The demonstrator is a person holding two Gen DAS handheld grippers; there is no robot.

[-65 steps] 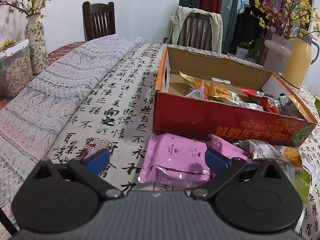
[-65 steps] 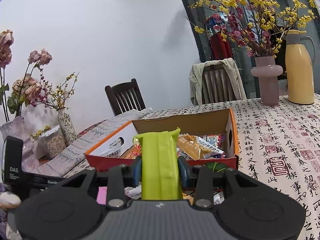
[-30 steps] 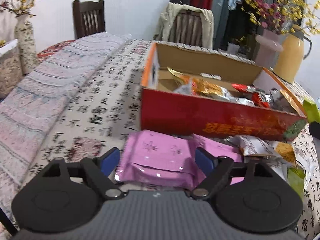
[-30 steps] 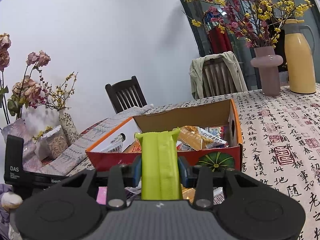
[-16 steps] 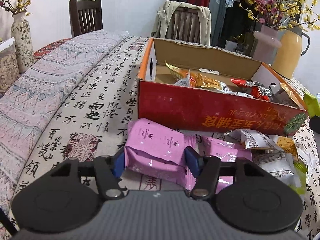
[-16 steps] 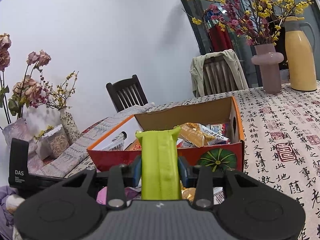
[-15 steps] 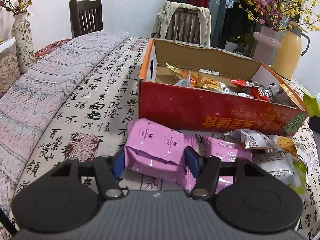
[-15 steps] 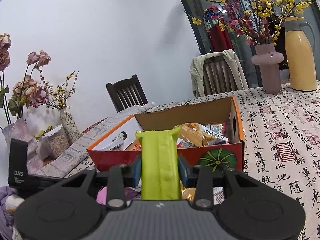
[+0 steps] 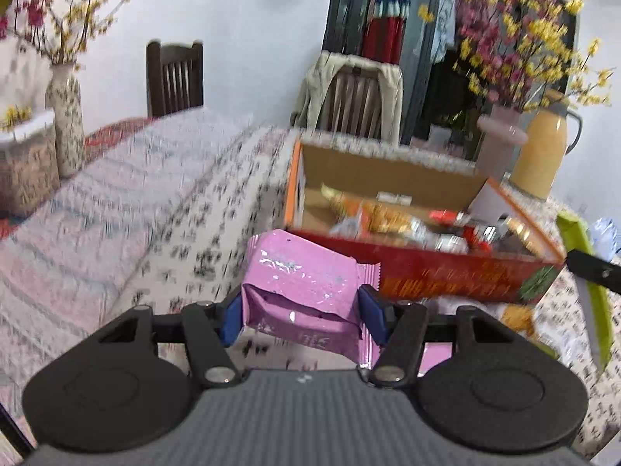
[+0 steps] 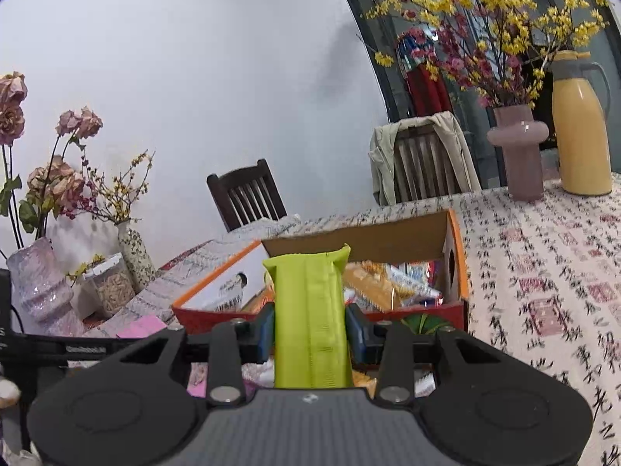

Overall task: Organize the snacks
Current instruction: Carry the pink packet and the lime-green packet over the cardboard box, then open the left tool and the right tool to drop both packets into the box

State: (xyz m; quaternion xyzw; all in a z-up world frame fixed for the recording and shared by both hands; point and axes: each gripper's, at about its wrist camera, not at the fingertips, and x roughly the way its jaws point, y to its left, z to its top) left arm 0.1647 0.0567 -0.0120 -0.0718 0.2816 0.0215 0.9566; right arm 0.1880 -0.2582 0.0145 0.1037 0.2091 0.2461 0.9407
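My left gripper (image 9: 300,316) is shut on a pink snack packet (image 9: 299,287) and holds it lifted off the tablecloth, just in front of the red cardboard box (image 9: 446,272). The box lies open and holds several wrapped snacks (image 9: 388,219). A second pink packet (image 9: 434,357) lies on the cloth under the gripper's right finger. My right gripper (image 10: 310,330) is shut on an upright lime-green packet (image 10: 310,310), held before the box (image 10: 388,316) from the other side. That green packet (image 9: 582,272) and the right gripper's black body show at the left wrist view's right edge.
Loose snack packets (image 9: 516,320) lie in front of the box. Behind it stand a pink vase (image 9: 500,143) and a yellow jug (image 9: 543,155). Two chairs (image 9: 174,77) stand at the table's far side. A patterned vase (image 9: 66,116) and a filled container (image 9: 23,163) sit at left.
The left gripper closed on the pink packet, then lifted it off the cloth and toward the box. The right gripper kept the green packet almost still.
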